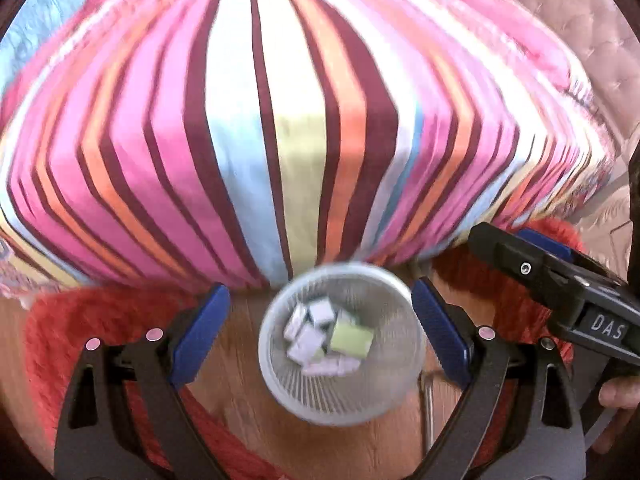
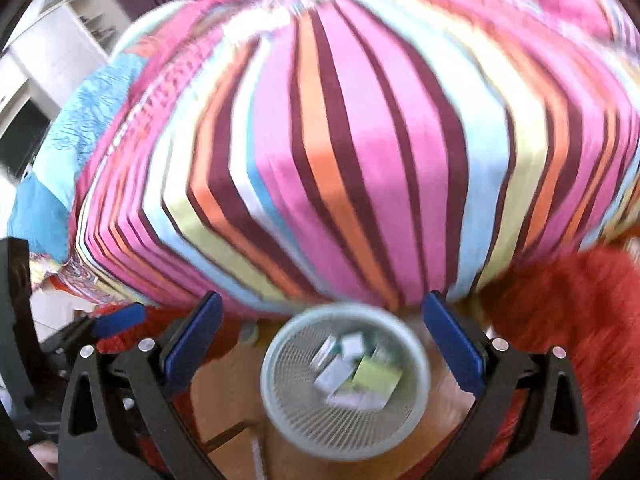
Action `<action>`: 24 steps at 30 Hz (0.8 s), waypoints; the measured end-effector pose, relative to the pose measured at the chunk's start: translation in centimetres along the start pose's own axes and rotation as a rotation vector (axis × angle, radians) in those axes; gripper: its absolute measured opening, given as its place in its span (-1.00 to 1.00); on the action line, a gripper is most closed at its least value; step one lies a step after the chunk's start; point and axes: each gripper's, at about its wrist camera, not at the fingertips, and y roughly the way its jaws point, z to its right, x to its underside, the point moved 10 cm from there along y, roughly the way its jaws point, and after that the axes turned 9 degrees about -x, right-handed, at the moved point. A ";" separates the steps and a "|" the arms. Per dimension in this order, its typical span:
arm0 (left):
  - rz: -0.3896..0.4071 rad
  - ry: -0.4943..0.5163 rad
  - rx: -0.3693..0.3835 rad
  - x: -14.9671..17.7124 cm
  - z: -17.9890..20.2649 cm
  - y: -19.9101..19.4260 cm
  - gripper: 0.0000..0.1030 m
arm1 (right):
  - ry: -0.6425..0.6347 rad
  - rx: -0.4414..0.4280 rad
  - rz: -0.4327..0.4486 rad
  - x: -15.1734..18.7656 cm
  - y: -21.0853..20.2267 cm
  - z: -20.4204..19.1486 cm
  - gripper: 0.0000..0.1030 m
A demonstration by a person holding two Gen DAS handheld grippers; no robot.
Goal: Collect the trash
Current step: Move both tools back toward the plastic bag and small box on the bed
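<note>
A round silver mesh waste bin (image 1: pixel 280 392) (image 2: pixel 304 432) stands on the floor below both grippers. Inside lie several folded paper scraps, white ones and a pale green one (image 1: pixel 348 338) (image 2: pixel 376 376). My left gripper (image 1: pixel 320 288) points steeply down over the bin, open, its blue pads wide apart with nothing held. My right gripper (image 2: pixel 323 298) hangs the same way over the bin, also open and holding nothing. Each gripper shows in the other's view: the right one (image 1: pixel 540 264) at the right edge, the left one (image 2: pixel 120 320) at the lower left. Both views are blurred.
A bed with a striped pink, orange and maroon sheet (image 1: pixel 280 120) (image 2: pixel 360 140) fills the space just beyond the bin. A shaggy red rug (image 1: pixel 80 320) (image 2: pixel 580 320) lies on the wooden floor (image 1: pixel 232 380). A blue quilt (image 2: pixel 80 120) and white furniture (image 2: pixel 60 40) are at the left.
</note>
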 end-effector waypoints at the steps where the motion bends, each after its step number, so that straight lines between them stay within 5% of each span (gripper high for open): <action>1: 0.029 -0.004 -0.002 -0.7 -0.2 -0.6 0.75 | -0.027 0.011 0.029 -0.8 -0.4 -0.2 0.85; 6: 0.150 -0.009 -0.058 -3.7 -1.2 -2.7 0.75 | -0.117 0.030 0.153 -4.5 -2.4 -1.1 0.85; 13: 0.231 -0.031 -0.034 -7.2 -2.1 -4.9 0.75 | -0.148 0.048 0.208 -7.7 -2.5 -0.7 0.85; 24: 0.263 -0.065 -0.028 -12.2 -3.6 -3.9 0.75 | -0.179 0.076 0.240 -12.4 -2.0 1.3 0.85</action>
